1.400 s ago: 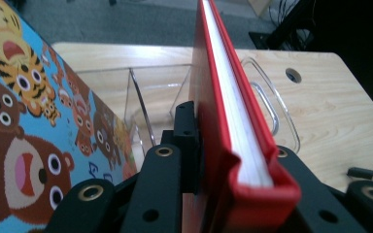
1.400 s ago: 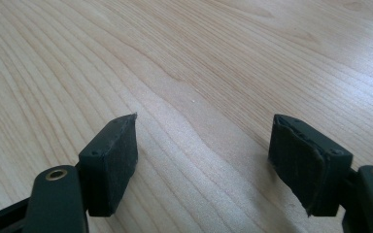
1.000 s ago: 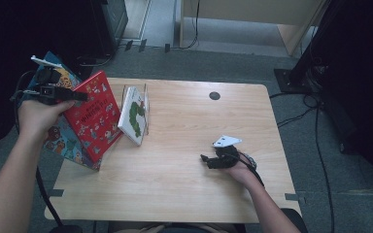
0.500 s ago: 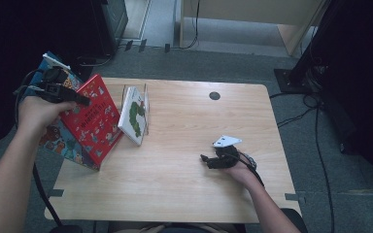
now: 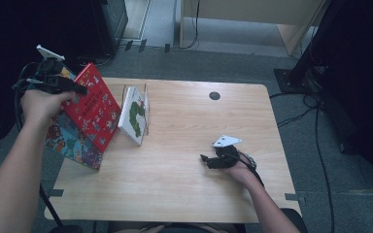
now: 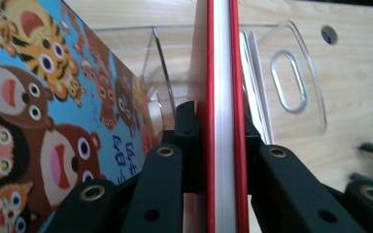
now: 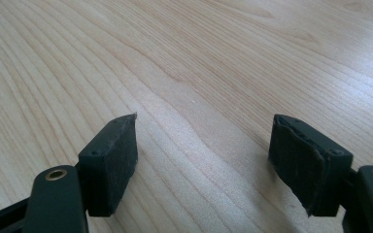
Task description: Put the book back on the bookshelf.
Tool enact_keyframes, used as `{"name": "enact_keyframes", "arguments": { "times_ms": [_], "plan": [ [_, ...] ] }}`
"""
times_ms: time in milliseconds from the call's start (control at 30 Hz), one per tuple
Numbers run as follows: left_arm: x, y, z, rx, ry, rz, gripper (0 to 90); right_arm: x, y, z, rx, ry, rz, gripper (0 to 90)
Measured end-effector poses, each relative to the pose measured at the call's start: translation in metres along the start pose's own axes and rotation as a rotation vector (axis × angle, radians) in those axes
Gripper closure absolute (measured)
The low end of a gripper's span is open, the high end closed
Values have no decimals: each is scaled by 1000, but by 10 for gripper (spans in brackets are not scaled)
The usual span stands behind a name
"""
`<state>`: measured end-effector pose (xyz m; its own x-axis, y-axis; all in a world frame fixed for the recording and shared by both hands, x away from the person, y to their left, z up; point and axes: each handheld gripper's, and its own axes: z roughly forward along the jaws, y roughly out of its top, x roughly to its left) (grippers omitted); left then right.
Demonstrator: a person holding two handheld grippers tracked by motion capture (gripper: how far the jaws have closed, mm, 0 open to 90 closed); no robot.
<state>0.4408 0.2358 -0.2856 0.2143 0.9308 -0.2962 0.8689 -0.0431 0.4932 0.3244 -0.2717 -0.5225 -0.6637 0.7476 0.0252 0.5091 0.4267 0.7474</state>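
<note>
The red book stands tilted on its lower edge at the tabletop's left side, its cover busy with small pictures (white pages show between the red boards). It is pinched along its upper edge, just beside the colourful animal book.

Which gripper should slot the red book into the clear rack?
Left. The left gripper already clamps the red book beside the rack. The right gripper rests open on the table.
</note>
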Motion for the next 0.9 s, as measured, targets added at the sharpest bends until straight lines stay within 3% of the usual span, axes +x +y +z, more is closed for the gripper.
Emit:
{"name": "enact_keyframes", "arguments": {
  "times_ms": [300,567,900],
  "plan": [
    [-1,1,10,-62,-3,-17,795,0,0,0,0,0,0,259],
    [0,0,21,-60,3,-19,793,0,0,0,1,1,0,259],
    [2,-1,19,-39,5,-16,780,0,0,0,1,1,1,258]
  ]
}}
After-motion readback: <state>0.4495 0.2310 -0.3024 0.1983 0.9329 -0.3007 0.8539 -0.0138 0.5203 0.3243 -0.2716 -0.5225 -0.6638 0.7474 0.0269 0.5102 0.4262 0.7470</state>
